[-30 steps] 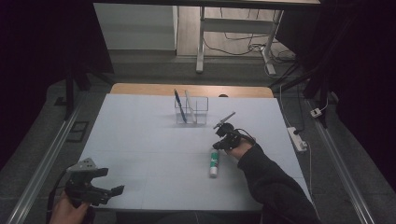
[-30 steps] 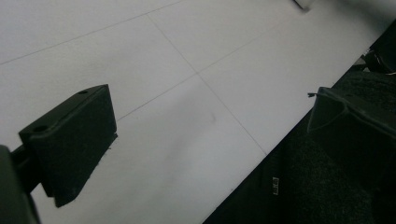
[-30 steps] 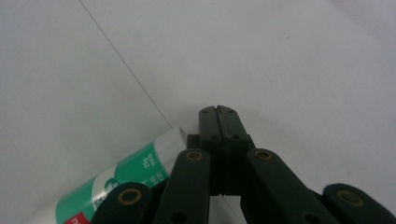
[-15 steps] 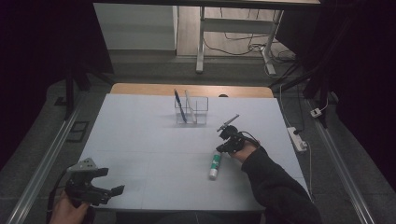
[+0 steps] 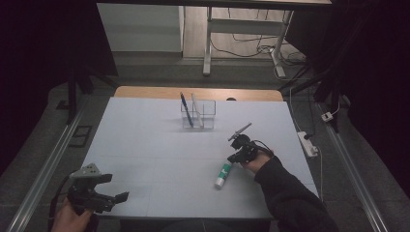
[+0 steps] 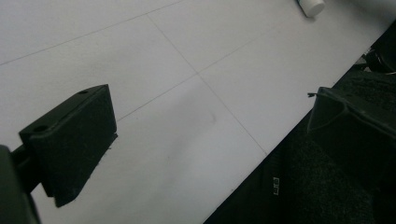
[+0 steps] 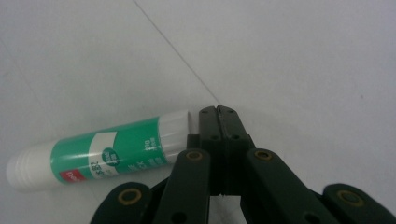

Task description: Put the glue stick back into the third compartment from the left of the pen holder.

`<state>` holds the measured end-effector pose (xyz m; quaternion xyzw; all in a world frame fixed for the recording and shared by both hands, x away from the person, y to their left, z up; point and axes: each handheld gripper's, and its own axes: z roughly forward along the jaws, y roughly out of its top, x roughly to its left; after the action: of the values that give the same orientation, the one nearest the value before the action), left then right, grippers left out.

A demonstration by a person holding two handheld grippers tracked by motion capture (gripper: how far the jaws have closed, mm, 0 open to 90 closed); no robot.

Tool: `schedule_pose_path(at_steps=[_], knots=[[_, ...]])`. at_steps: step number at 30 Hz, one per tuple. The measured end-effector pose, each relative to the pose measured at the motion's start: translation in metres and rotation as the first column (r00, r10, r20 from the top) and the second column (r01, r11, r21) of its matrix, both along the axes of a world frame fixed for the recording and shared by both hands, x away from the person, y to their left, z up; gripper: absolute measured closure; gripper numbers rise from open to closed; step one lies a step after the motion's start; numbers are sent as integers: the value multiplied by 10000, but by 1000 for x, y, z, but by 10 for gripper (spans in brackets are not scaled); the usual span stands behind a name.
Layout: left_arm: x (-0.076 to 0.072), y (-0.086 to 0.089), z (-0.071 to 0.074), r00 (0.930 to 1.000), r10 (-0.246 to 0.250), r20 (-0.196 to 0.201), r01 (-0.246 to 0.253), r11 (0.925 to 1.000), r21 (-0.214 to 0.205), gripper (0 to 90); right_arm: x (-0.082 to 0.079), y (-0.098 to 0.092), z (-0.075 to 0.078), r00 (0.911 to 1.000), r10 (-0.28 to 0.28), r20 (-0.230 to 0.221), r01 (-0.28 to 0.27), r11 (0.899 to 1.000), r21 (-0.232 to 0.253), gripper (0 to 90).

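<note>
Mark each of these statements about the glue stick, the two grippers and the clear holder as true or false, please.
1. The glue stick lies flat on the white table. True.
2. The right gripper holds the glue stick between its jaws. False: its jaws are shut together with nothing between them, and the stick lies beside their tips.
3. The left gripper has its jaws open. True: in the left gripper view the two jaws stand far apart, with bare table between them.
4. The clear holder is empty. False: a blue pen and a pale stick-like item stand in it.
5. The glue stick has a red body. False: the body is green, with white ends.
</note>
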<state>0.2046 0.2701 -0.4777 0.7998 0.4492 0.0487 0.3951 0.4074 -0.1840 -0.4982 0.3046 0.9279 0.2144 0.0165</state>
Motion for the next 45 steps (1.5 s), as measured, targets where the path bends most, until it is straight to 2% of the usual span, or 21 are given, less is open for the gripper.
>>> schedule_pose_path(at_steps=[5, 10, 15, 19, 23, 26, 35, 45], knots=[[0, 0, 0, 10000, 6, -5, -6, 10000, -9, 14, -6, -7, -1, 9999, -53, -92, 53, 9999, -93, 896], [0, 0, 0, 10000, 5, -13, -5, 10000, -2, 14, -12, -13, 0, 9998, 30, -197, -29, 10000, 29, 896], [1, -1, 0, 10000, -15, -28, 15, 10000, 20, 14, -8, -12, 1, 9999, -85, 143, 86, 10000, -44, 896], [1, 0, 0, 10000, 1, -32, -1, 10000, 3, 14, -3, -4, -2, 9992, 196, 339, -193, 9998, -87, 896], [0, 0, 0, 10000, 29, -34, -29, 10000, -23, 14, -4, 1, -3, 9974, 630, 342, -627, 9980, -101, 897], [0, 0, 0, 10000, 13, -17, -13, 10000, -3, 14, -6, 1, -3, 9965, 720, 422, -714, 9973, -165, 896], [1, 0, 0, 10000, 9, -24, -9, 10000, -9, 14, -15, -5, -1, 9961, 854, 230, -851, 9963, -125, 896], [1, 0, 0, 10000, 0, -24, 0, 10000, -11, 14, -33, -7, 1, 9925, 1219, 15, -1218, 9924, -165, 896]])
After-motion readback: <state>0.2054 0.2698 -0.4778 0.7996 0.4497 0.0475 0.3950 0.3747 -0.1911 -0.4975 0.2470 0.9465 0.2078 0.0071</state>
